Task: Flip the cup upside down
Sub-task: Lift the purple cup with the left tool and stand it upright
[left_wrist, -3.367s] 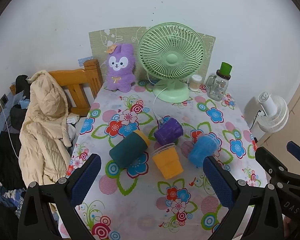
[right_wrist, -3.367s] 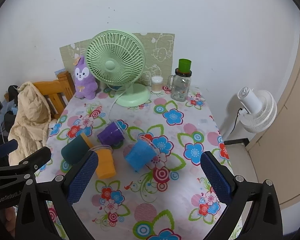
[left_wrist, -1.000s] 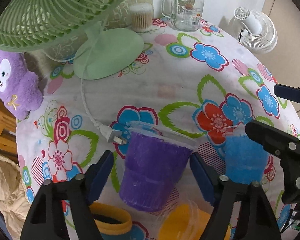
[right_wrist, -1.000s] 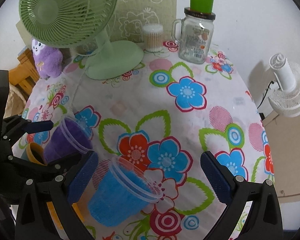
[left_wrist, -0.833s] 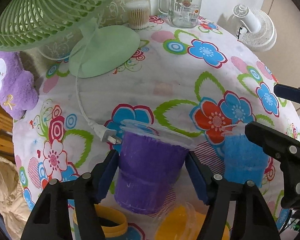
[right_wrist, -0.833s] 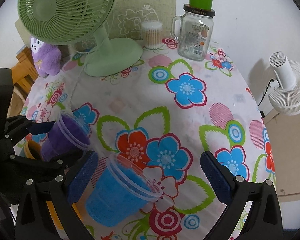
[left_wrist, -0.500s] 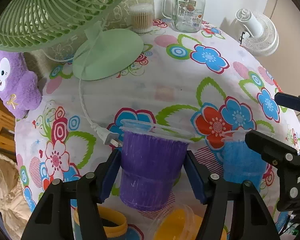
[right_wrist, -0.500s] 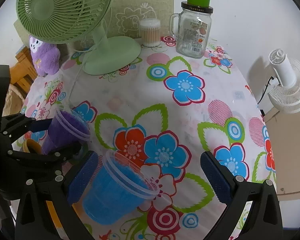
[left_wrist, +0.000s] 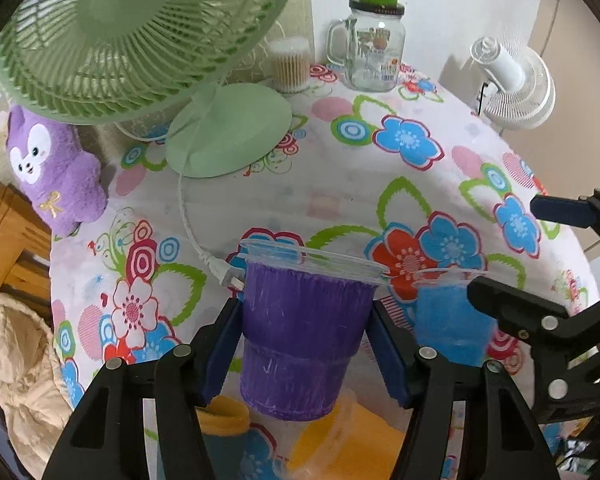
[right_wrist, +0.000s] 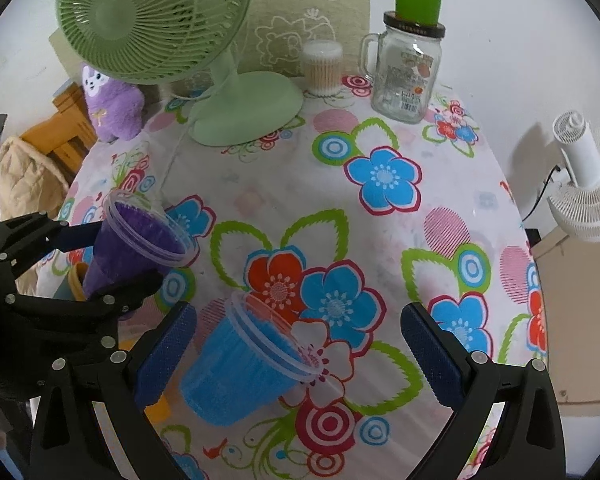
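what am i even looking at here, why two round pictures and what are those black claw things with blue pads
Each black claw is a hand-held gripper with two blue-padded fingers, and a person carries one in each hand. A wide-angle camera sits on each, so the pictures look round.

In the left camera's picture, the left gripper is shut on a purple cup. In the right camera's picture, the right gripper is open around a blue cup lying on its side.

Also on the flowered tablecloth: a green fan, a purple plush toy, a glass jar, a tub of cotton swabs, plus a yellow cup and a teal cup near the purple one.
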Tool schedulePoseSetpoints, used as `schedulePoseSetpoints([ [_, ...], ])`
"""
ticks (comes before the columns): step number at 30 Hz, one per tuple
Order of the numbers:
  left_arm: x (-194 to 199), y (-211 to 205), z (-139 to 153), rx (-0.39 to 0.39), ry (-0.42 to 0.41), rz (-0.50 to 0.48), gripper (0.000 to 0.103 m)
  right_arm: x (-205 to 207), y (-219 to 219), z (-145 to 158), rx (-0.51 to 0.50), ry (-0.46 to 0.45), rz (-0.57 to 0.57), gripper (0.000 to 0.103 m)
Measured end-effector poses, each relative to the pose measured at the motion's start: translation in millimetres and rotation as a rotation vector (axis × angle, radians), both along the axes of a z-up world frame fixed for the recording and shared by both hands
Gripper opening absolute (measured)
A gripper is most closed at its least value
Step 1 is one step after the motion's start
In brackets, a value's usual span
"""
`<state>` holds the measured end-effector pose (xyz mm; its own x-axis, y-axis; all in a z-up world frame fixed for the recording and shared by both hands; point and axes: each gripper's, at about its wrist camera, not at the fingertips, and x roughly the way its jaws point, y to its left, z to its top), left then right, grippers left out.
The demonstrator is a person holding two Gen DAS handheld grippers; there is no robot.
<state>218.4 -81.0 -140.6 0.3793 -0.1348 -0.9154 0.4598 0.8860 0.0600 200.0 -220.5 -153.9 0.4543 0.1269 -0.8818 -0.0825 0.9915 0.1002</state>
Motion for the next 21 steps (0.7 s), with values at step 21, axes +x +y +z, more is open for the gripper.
schedulePoseSetpoints([
  [21, -84, 5, 51, -0.032, -0.046, 0.219, 0.065, -55, -3, 44, 0.017, -0.063, 0.156, 0.103],
])
